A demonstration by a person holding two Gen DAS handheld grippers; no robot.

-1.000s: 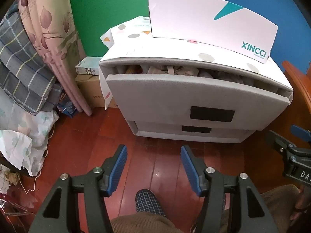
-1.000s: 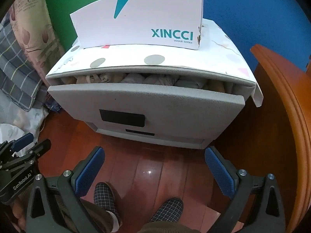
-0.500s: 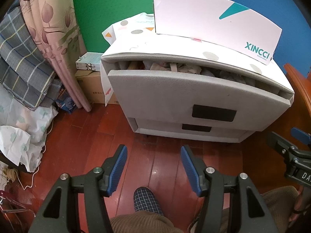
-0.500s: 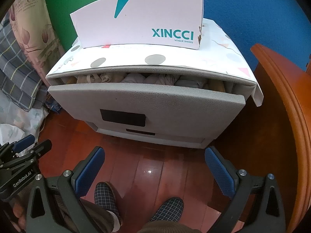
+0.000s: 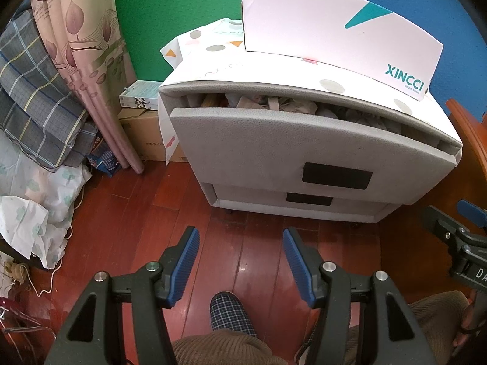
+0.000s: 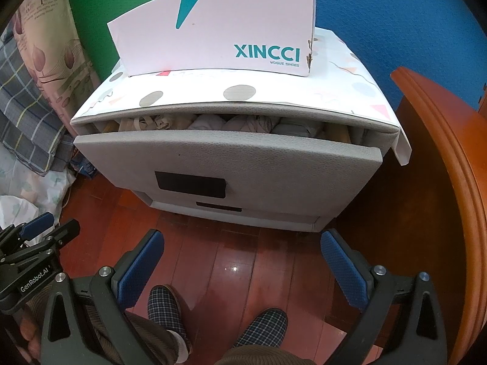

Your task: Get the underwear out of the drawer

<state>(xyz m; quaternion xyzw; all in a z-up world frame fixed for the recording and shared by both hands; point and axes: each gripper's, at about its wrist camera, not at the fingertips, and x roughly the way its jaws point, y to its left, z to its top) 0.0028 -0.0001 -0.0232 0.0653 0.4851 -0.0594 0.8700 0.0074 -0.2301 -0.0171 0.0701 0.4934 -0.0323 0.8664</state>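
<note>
Fingers on both grippers are standing apart with nothing between them: the left gripper [image 5: 240, 261] is showing a moderate gap between its blue pads, and the right gripper [image 6: 242, 269] is gaping wider. Both are hovering low over the wooden floor [image 5: 146, 213], pointing down and forward, well short of the cabinet.

Bundles of underwear [image 6: 243, 123] are lying packed in the top drawer [image 6: 228, 164], which is standing partly pulled out of the grey cabinet [image 5: 274, 203]. They are sitting ahead of and above the fingers, visible only through the narrow slot between the drawer front and the cabinet top. That slot is running side to side, so I judge the reach will have to come up and over the drawer front. Neither hand is looking clearly nearer.

From the right wrist, rolled grey-white bundles are showing in the middle of the slot; from the left wrist, the contents are looking more crumpled and mixed. A white shoe box [image 6: 213, 27] is sitting on the cabinet top, and a person's checked slippers [image 6: 258, 325] are resting on the floor below.
</note>
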